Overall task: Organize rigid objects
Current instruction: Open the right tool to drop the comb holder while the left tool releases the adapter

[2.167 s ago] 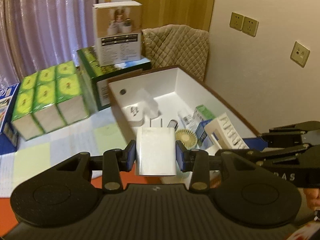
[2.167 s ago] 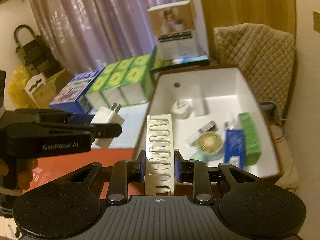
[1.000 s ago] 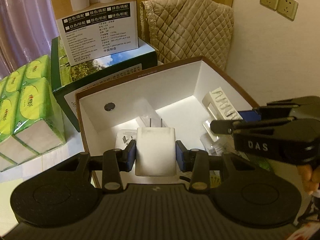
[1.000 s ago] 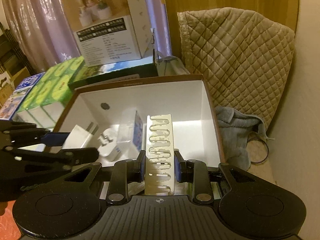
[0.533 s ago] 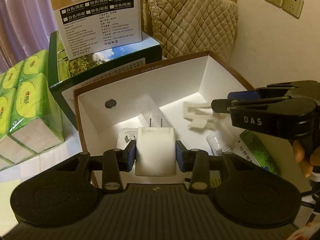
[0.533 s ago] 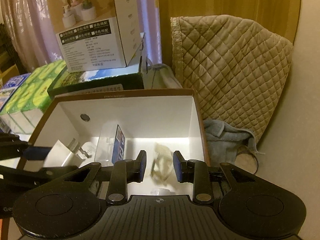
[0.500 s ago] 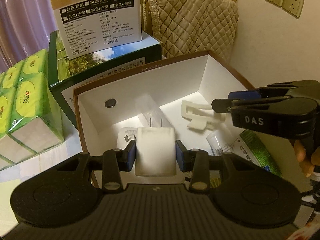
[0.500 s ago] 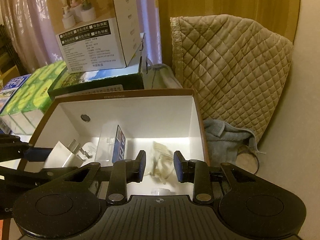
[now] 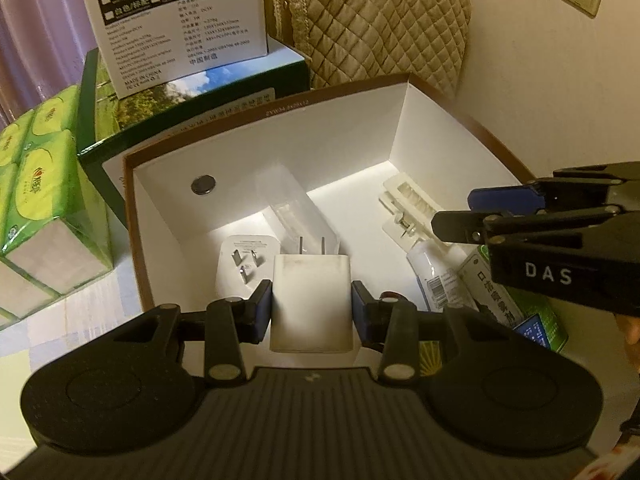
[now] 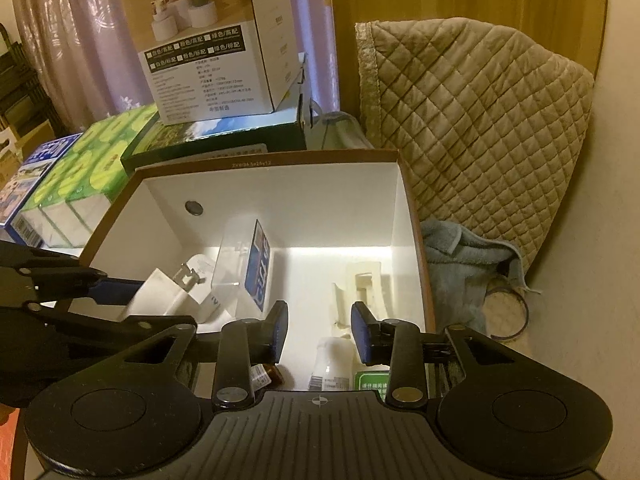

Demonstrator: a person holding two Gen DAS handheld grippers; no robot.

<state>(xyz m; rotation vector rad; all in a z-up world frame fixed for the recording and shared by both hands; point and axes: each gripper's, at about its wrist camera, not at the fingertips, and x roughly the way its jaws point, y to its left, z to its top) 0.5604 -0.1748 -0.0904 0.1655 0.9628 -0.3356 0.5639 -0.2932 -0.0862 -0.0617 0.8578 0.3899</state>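
Left gripper point(image 9: 311, 307) was clamped on a white two-prong charger point(image 9: 311, 300), prongs pointing forward, held over the near end of the open white storage box point(image 9: 256, 152). Right gripper point(image 10: 319, 331) stood with its blue-padded fingers apart and nothing between them, poised above the right side of the same box. Beneath it, on the box floor by the right wall, lay the white slotted plastic rack point(image 10: 360, 288). Also inside the box lay a three-pin white adapter point(image 9: 244, 256) just left of the held charger, a clear plastic case point(image 9: 296, 208) behind it, a white tube point(image 9: 430, 270) and a green carton point(image 9: 496, 288) toward the right. A dark round spot point(image 9: 203, 185) marked the box's left inner wall. Behind the box stood a stacked product carton point(image 10: 208, 52) and a quilted cover point(image 10: 472, 128).
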